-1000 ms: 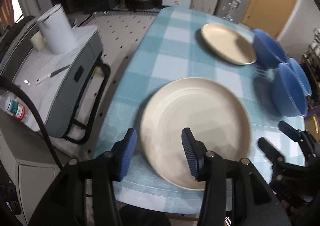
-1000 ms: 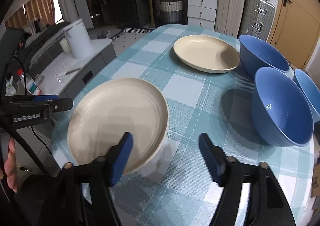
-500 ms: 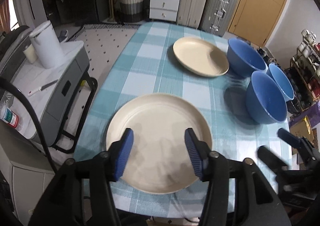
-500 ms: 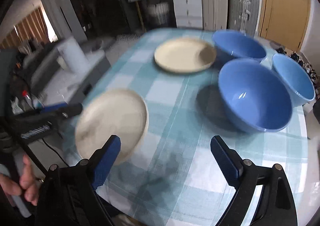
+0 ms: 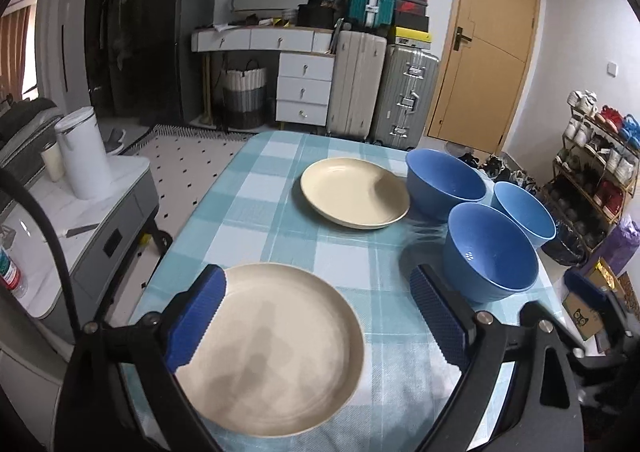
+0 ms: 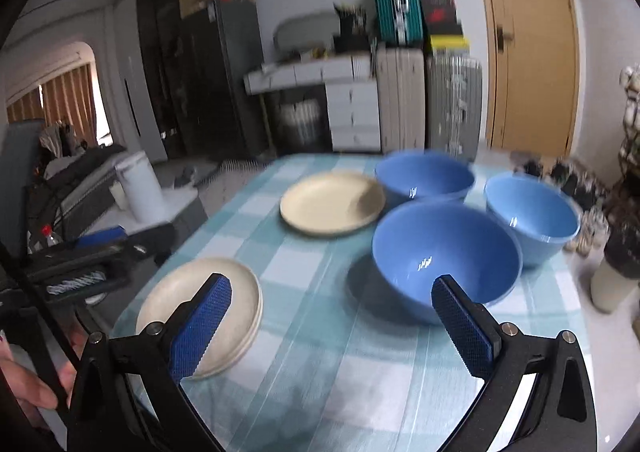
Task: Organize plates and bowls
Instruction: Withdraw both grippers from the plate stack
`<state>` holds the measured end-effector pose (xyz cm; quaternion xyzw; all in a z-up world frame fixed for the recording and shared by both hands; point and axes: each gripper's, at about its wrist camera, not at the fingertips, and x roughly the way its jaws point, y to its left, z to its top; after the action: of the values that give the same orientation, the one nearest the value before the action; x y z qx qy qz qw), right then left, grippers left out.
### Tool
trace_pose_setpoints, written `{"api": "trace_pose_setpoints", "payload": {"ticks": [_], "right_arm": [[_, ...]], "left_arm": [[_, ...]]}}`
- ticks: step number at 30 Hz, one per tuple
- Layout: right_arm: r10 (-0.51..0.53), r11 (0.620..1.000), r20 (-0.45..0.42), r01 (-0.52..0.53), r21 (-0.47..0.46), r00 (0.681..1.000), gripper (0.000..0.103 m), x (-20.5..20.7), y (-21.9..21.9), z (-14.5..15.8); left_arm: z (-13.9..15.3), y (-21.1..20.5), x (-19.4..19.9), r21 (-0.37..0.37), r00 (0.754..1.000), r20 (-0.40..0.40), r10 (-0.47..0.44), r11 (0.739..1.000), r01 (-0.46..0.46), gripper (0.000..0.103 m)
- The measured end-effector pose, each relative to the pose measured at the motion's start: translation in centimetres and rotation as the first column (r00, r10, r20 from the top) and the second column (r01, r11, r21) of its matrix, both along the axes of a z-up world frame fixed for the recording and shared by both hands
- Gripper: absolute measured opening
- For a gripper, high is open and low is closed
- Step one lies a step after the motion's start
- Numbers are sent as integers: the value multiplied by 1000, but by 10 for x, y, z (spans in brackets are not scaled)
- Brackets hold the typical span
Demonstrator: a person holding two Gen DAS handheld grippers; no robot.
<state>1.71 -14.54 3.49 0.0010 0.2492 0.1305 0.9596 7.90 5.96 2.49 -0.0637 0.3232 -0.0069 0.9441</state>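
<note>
A cream plate lies on the checked tablecloth at the near left corner. My left gripper hovers above it, jaws opening wide, pads touching nothing. A second cream plate sits farther back beside three blue bowls. In the right wrist view, my right gripper hangs over bare cloth between the near plate and the nearest bowl, jaws opening, nothing between them. The far plate lies behind it.
A grey side cabinet with a white kettle stands left of the table. Suitcases, drawers and a door line the back wall. A shoe rack stands right. A person's hand shows at lower left.
Both grippers have drawn back and risen from the near plate and tilted up, so more of the room shows. Both pairs of jaws have spread wider. The plate stays on the table.
</note>
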Motion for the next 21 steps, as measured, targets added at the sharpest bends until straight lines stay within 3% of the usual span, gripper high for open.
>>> {"api": "trace_pose_setpoints", "payload": {"ticks": [5,8,9,12,16,18,21], "right_arm": [[-24,999,139,31,-44,990,102,-23,-5,6],[19,1000,114,-18,-12,993,102,-29,-13,0],[10,1000,97,-9,-11,995,102,-28,-17,-3],[9,1000,85,-9,4,996,102,-29,-27,-4],[38,991,59,-45,127,998,102,-31,-48,0],[10,978,51,-21,209,999,102,-32,-62,3],[-55,970,68,37,239,996,102,-35,-75,5]], "left_arm": [[-2,-20,-10,72,996,87,-6,997,0,94],[-3,-25,-25,77,984,179,-14,997,1,96],[-2,-28,-29,87,979,199,-33,996,16,101],[-1,-33,-35,115,974,224,-45,993,20,103],[5,-41,-45,129,958,276,-75,991,41,103],[6,-46,-46,146,955,281,-91,988,51,103],[8,-50,-46,133,956,272,-109,988,75,103]]}}
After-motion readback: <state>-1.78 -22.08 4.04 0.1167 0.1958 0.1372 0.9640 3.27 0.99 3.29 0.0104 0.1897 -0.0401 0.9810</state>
